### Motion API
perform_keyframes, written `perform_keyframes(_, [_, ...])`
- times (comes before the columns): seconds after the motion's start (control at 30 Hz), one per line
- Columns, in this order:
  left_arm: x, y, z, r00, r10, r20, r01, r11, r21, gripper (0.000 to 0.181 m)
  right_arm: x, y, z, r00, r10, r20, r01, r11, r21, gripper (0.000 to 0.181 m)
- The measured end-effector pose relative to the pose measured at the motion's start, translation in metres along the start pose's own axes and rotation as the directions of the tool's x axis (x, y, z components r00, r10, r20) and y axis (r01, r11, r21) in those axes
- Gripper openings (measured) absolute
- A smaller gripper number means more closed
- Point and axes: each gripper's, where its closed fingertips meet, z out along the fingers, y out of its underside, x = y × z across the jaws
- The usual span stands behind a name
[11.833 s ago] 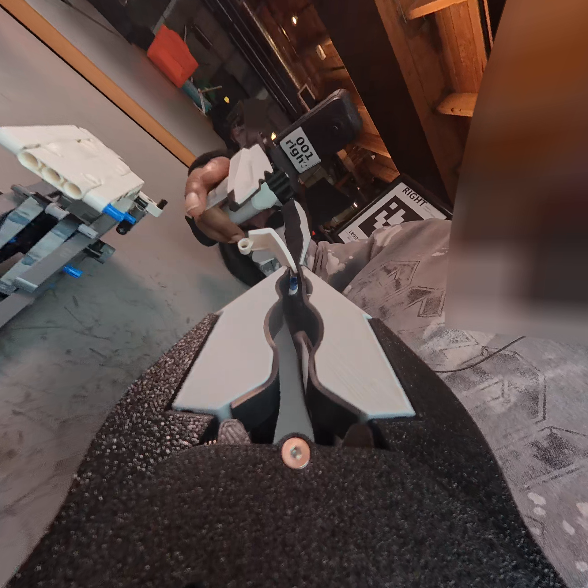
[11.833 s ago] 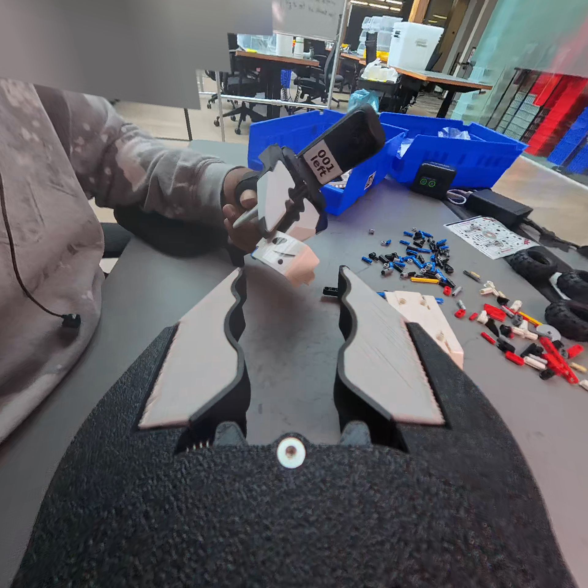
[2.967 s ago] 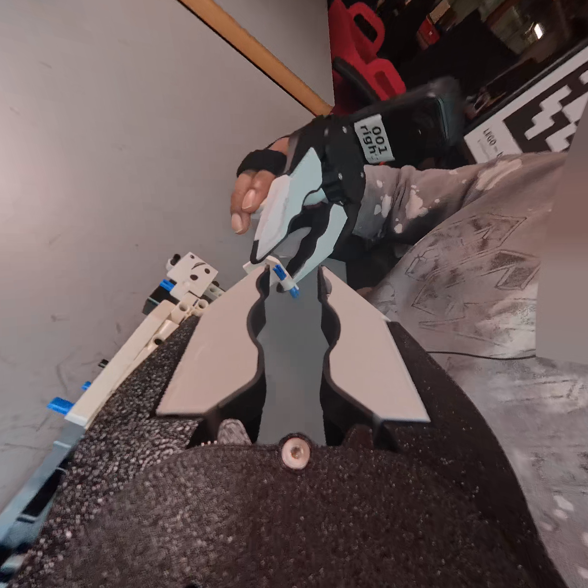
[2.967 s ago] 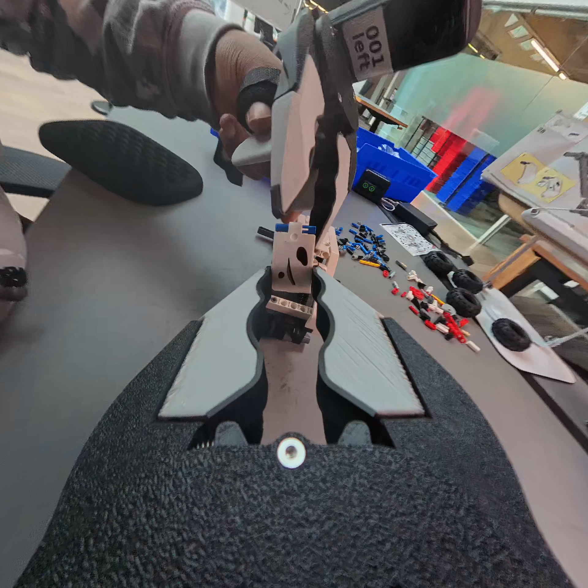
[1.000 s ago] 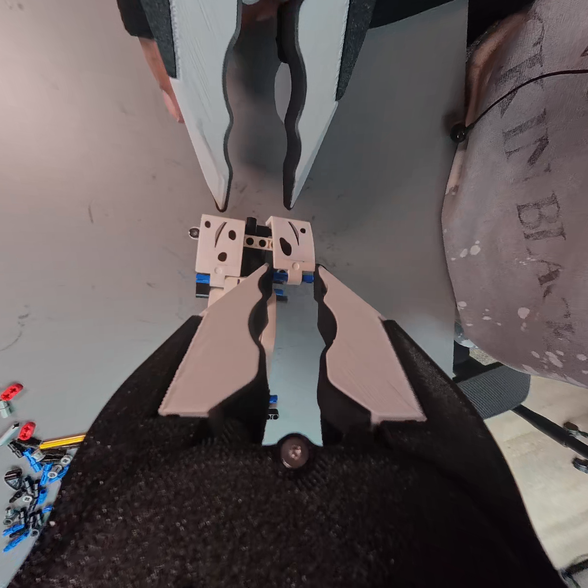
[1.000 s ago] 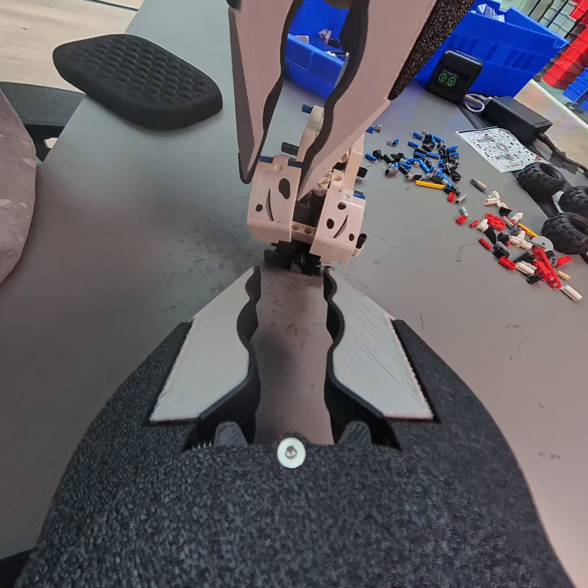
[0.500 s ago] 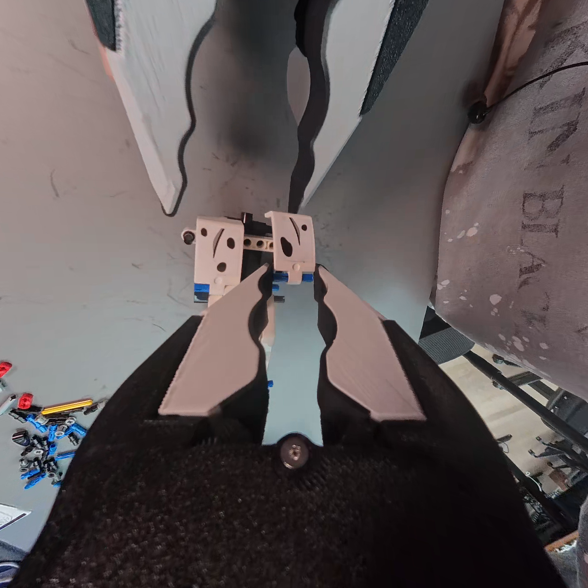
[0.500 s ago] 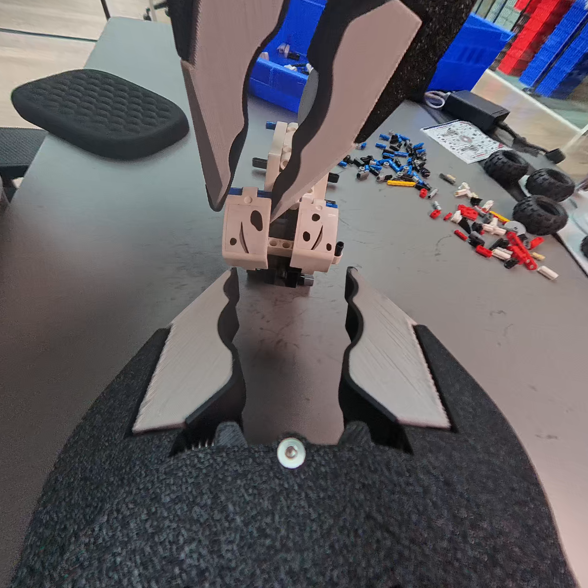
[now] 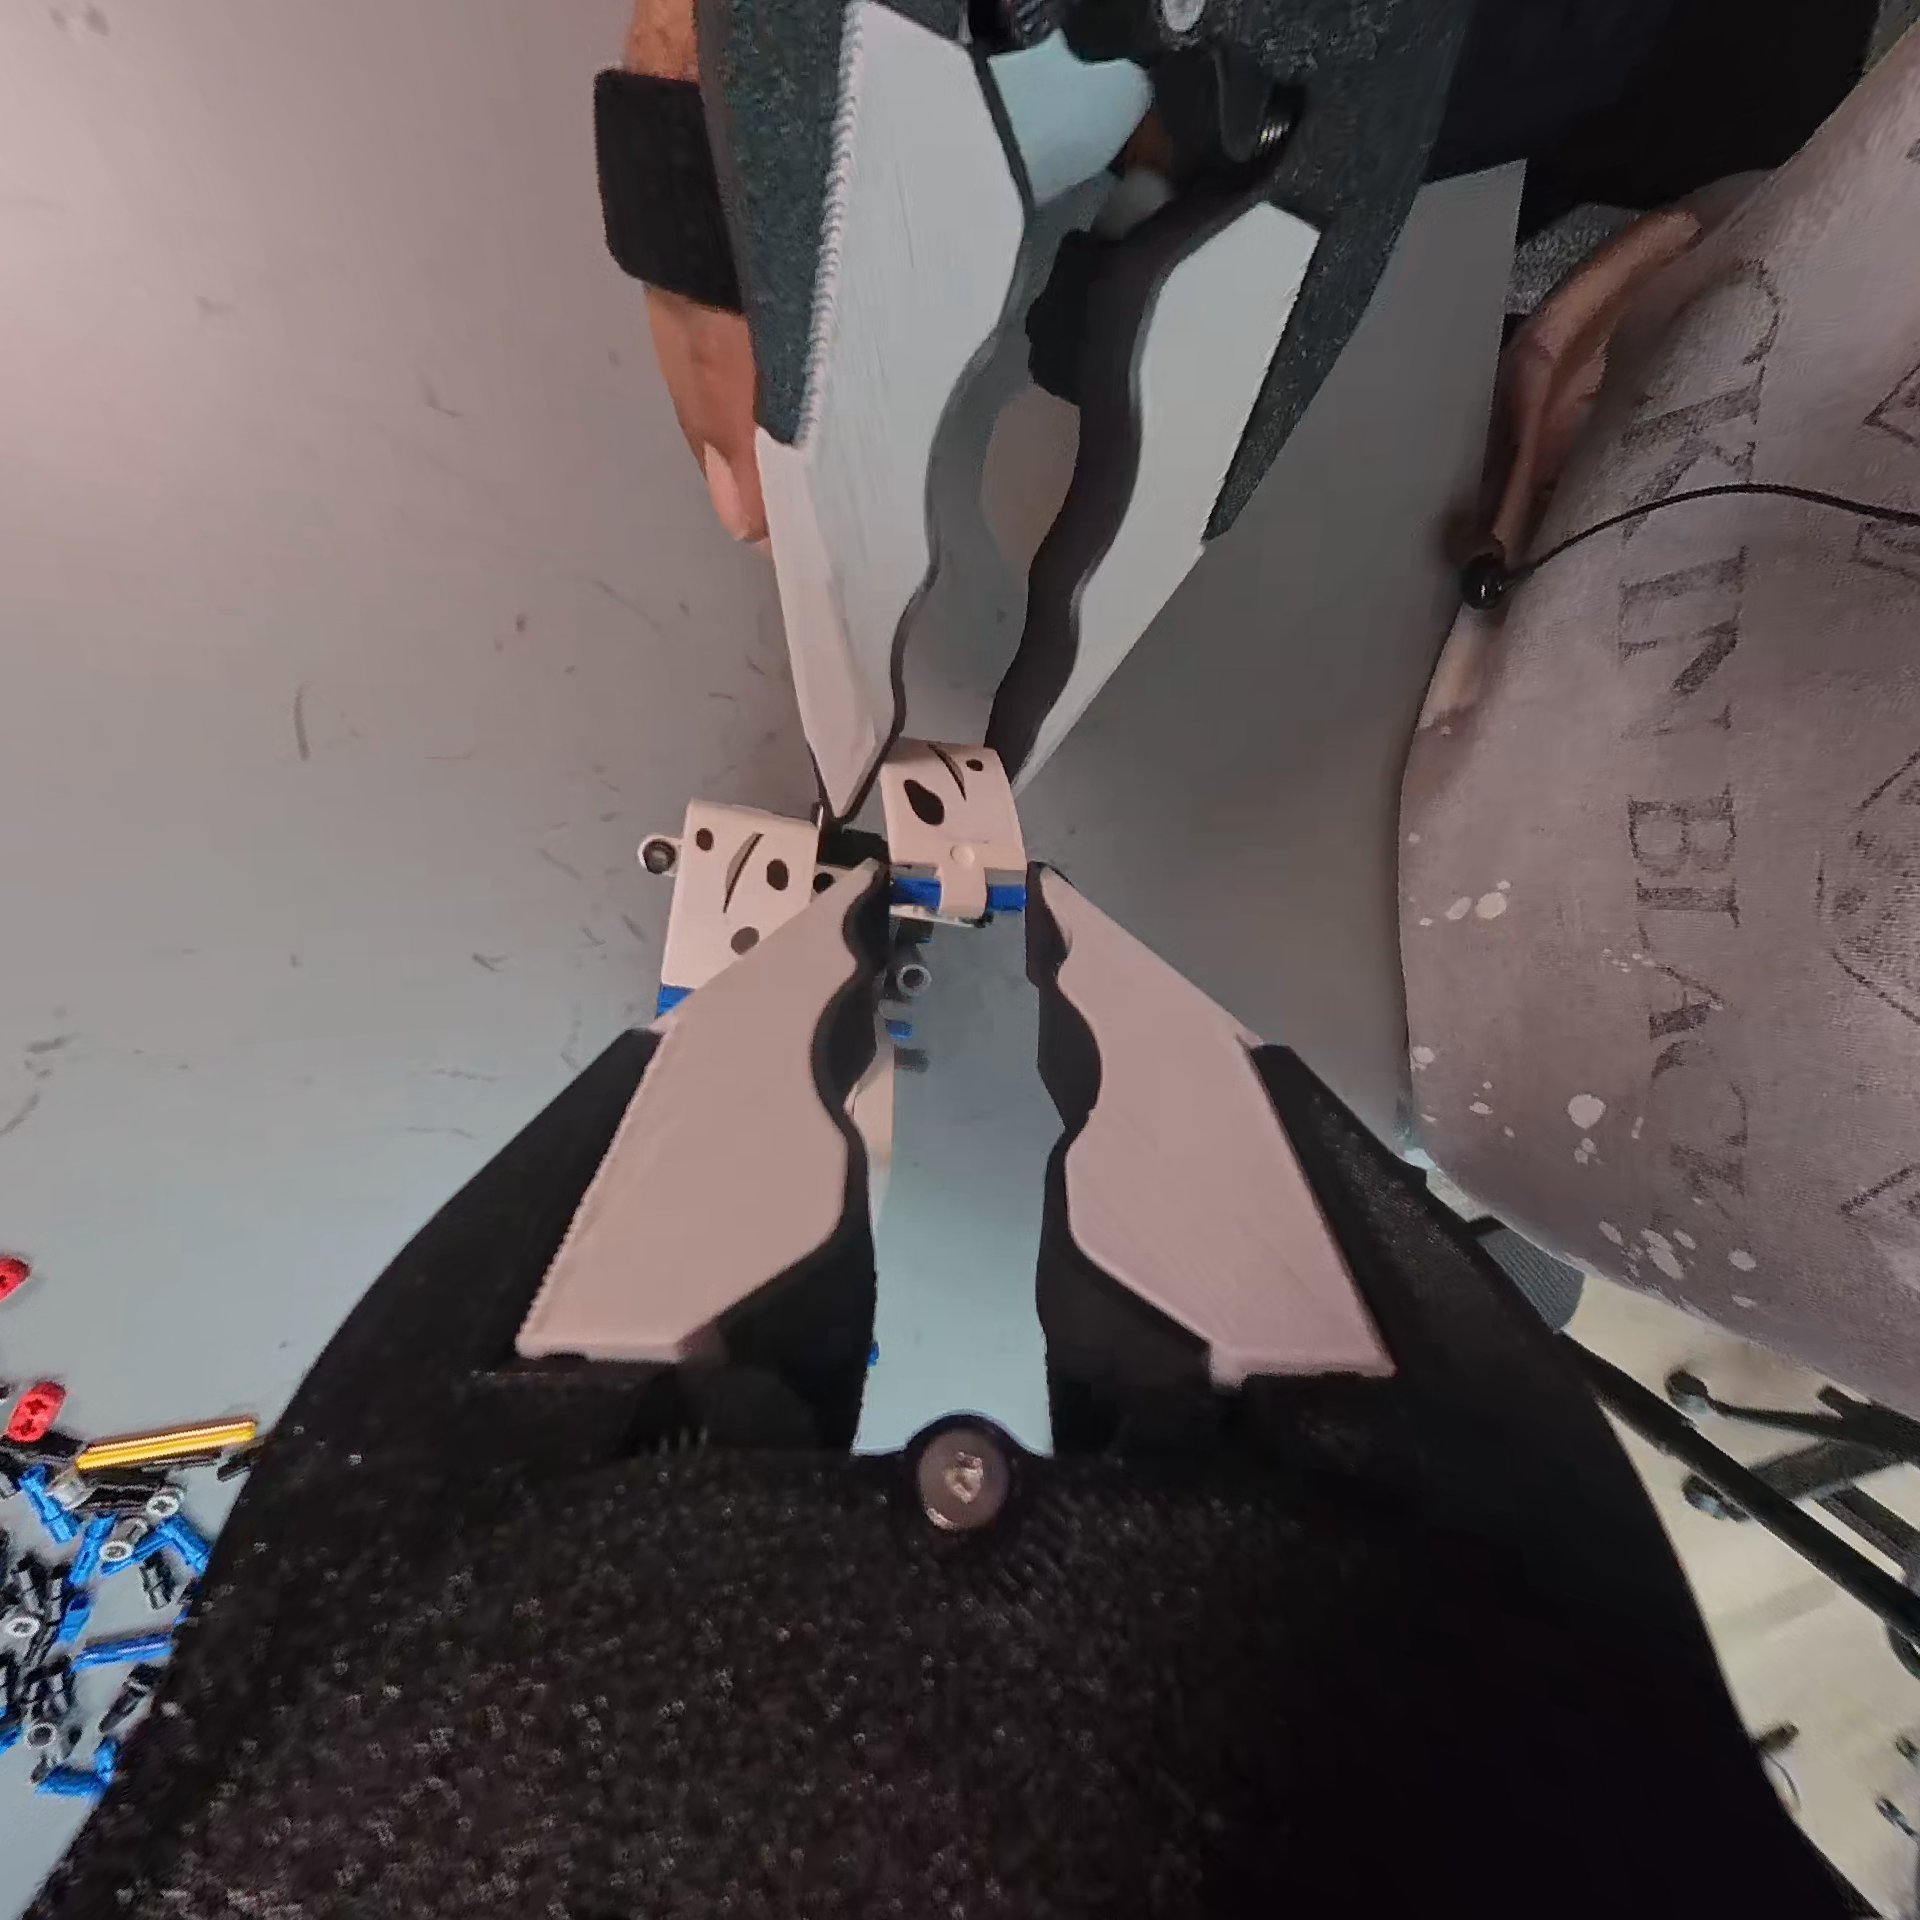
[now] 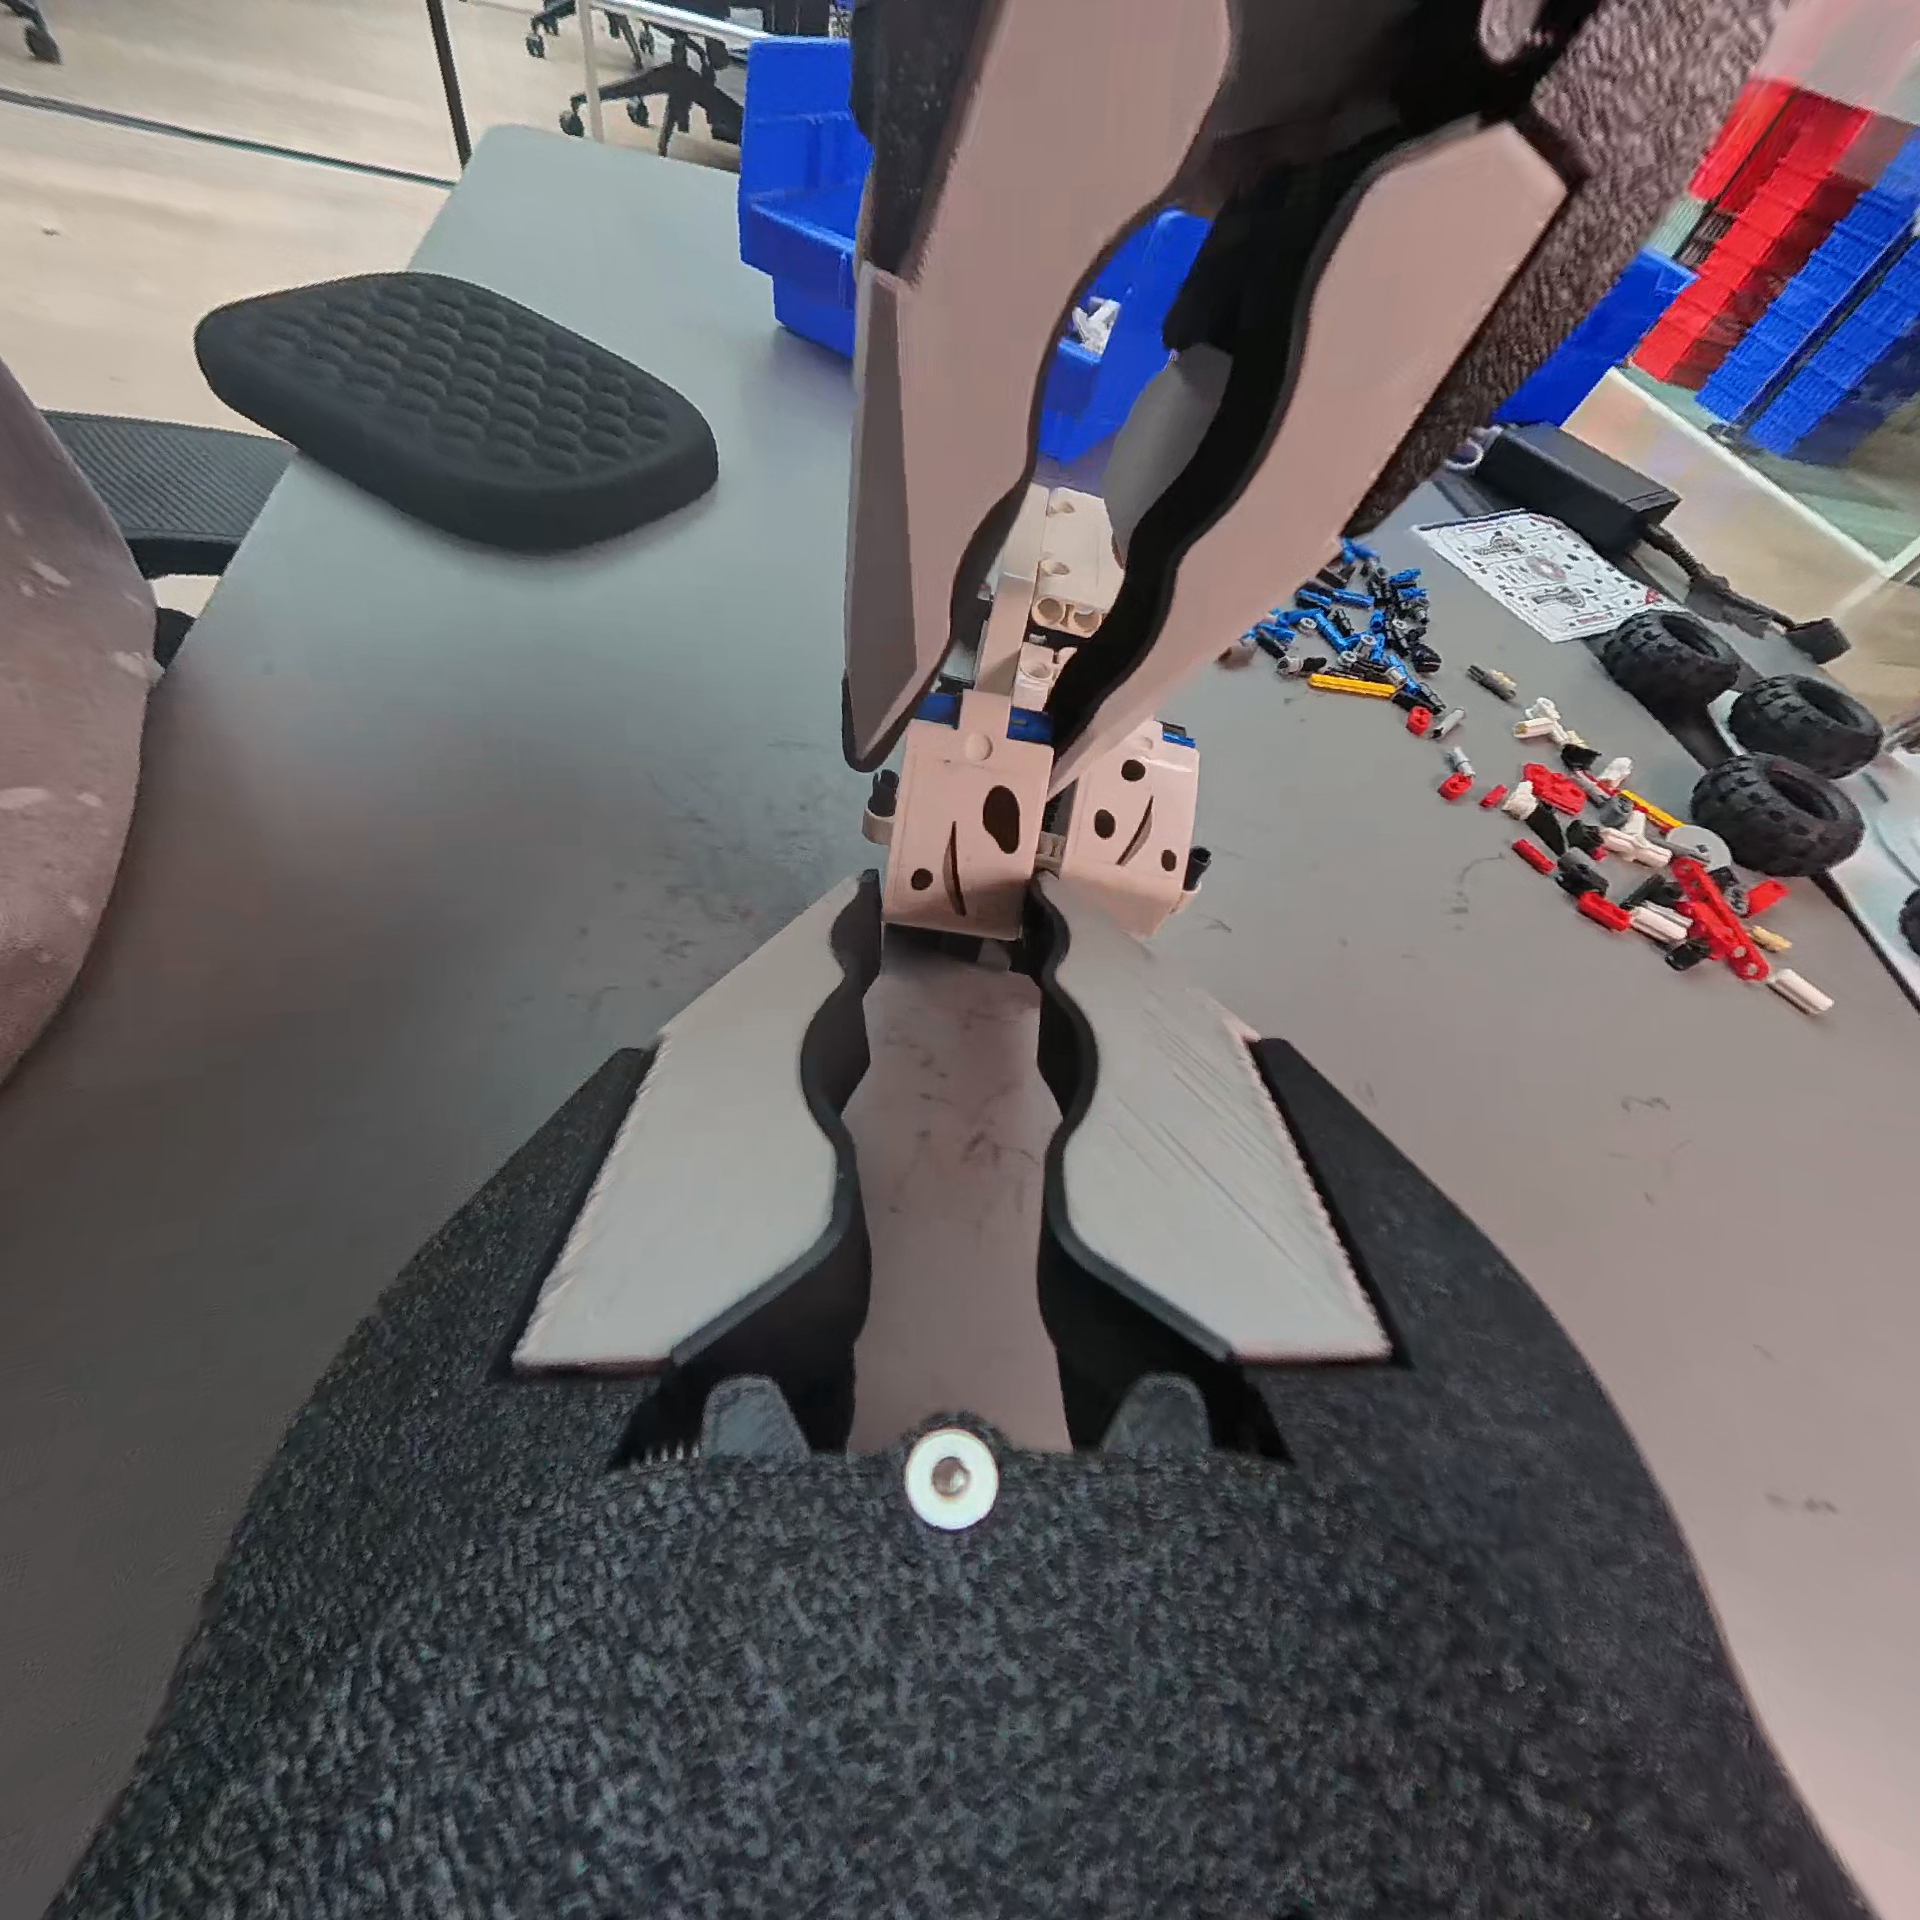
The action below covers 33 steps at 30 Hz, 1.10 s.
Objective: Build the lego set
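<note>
Table [image 10: 436, 831] carries the model [image 10: 1039, 810], standing near its middle so both tools reach it. Right gripper [image 10: 956, 914] pinches one white panel [image 10: 961, 842], likely to steady it. Left gripper [image 9: 961, 883] straddles the same panel's blue-pin edge; contact unclear. Spare parts [image 10: 1621, 831] lie right.

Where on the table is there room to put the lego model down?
The widest bare patch of table lies between the black pad and the lego model. The right side is crowded: loose pieces, tires and a paper sheet. Blue bins fill the far edge.
</note>
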Motion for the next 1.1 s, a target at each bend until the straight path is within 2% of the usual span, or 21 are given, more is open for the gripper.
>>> perform_keyframes(0.1, [-0.004, -0.002, -0.012, 0.997, 0.017, 0.079, -0.026, 0.994, 0.109, 0.034, 0.004, 0.0, -0.005, 0.998, 0.058, -0.003, -0.058, 0.998, 0.026, 0.026])
perform_keyframes(0.27, [-0.019, 0.017, -0.028, 0.967, 0.028, 0.255, -0.092, 0.966, 0.241, 0.059, 0.012, -0.023, -0.024, 0.988, 0.154, -0.006, -0.149, 0.967, 0.207, 0.026])
perform_keyframes(0.33, [-0.02, 0.021, -0.026, 0.961, 0.02, 0.275, -0.108, 0.946, 0.307, 0.064, 0.009, -0.03, -0.028, 0.984, 0.176, 0.013, -0.173, 0.953, 0.247, 0.026])
perform_keyframes(0.4, [-0.008, 0.011, -0.026, 0.969, 0.026, 0.244, -0.132, 0.895, 0.426, 0.061, 0.006, -0.038, -0.032, 0.981, 0.191, 0.016, -0.187, 0.938, 0.291, 0.026])
perform_keyframes(0.53, [0.02, -0.008, -0.028, 0.99, 0.054, 0.127, -0.122, 0.774, 0.621, 0.034, -0.003, -0.061, -0.038, 0.98, 0.196, 0.025, -0.19, 0.904, 0.382, 0.026])
perform_keyframes(0.63, [0.035, -0.018, -0.038, 0.995, 0.096, 0.035, -0.091, 0.678, 0.729, 0.022, -0.011, -0.07, -0.033, 0.985, 0.171, 0.013, -0.163, 0.907, 0.388, 0.026])
perform_keyframes(0.77, [0.041, -0.014, -0.041, 0.991, 0.126, 0.04, -0.114, 0.661, 0.742, 0.011, -0.015, -0.075, -0.028, 0.986, 0.169, -0.001, -0.155, 0.905, 0.395, 0.026])
perform_keyframes(0.87, [0.046, -0.013, -0.039, 0.987, 0.159, 0.031, -0.128, 0.65, 0.749, 0.007, -0.025, -0.075, -0.023, 0.986, 0.159, 0.04, -0.162, 0.905, 0.394, 0.026])
perform_keyframes(1.0, [0.043, -0.01, -0.03, 0.986, 0.159, 0.044, -0.14, 0.669, 0.73, 0.006, -0.028, -0.073, -0.018, 0.987, 0.153, 0.053, -0.161, 0.91, 0.382, 0.026])
perform_keyframes(1.1, [0.039, -0.004, -0.023, 0.986, 0.153, 0.06, -0.152, 0.71, 0.688, 0.006, -0.029, -0.06, -0.013, 0.99, 0.136, 0.047, -0.143, 0.945, 0.293, 0.026])
